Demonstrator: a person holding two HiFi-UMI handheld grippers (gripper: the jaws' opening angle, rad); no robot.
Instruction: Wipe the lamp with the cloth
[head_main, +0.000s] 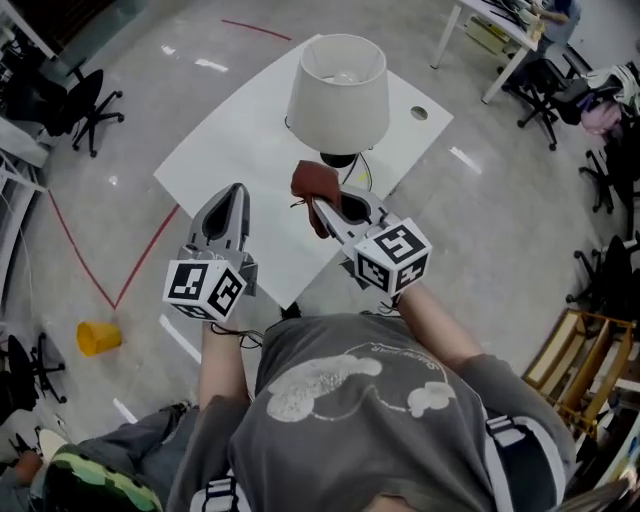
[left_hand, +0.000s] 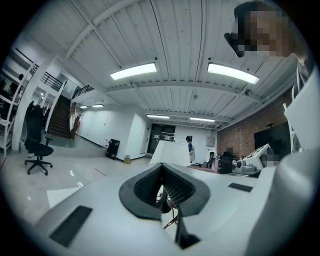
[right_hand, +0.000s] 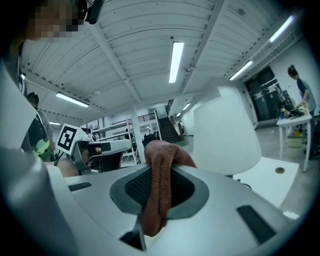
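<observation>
A lamp with a white shade (head_main: 337, 90) and a dark base (head_main: 338, 159) stands on the white table (head_main: 230, 140). My right gripper (head_main: 320, 203) is shut on a brown cloth (head_main: 310, 183), held just in front of the lamp base, below the shade. In the right gripper view the cloth (right_hand: 159, 180) hangs folded between the jaws of the right gripper (right_hand: 159, 172), with the lamp shade (right_hand: 225, 135) close behind on the right. My left gripper (head_main: 237, 192) hovers over the table's near edge, left of the cloth. The left gripper (left_hand: 161, 175) is shut with nothing in it.
The table has a round hole (head_main: 419, 113) near its right corner. A yellow object (head_main: 98, 337) lies on the floor at the left beside red tape lines (head_main: 90, 265). Office chairs (head_main: 85, 105) stand at far left, more desks and chairs (head_main: 545, 85) at upper right.
</observation>
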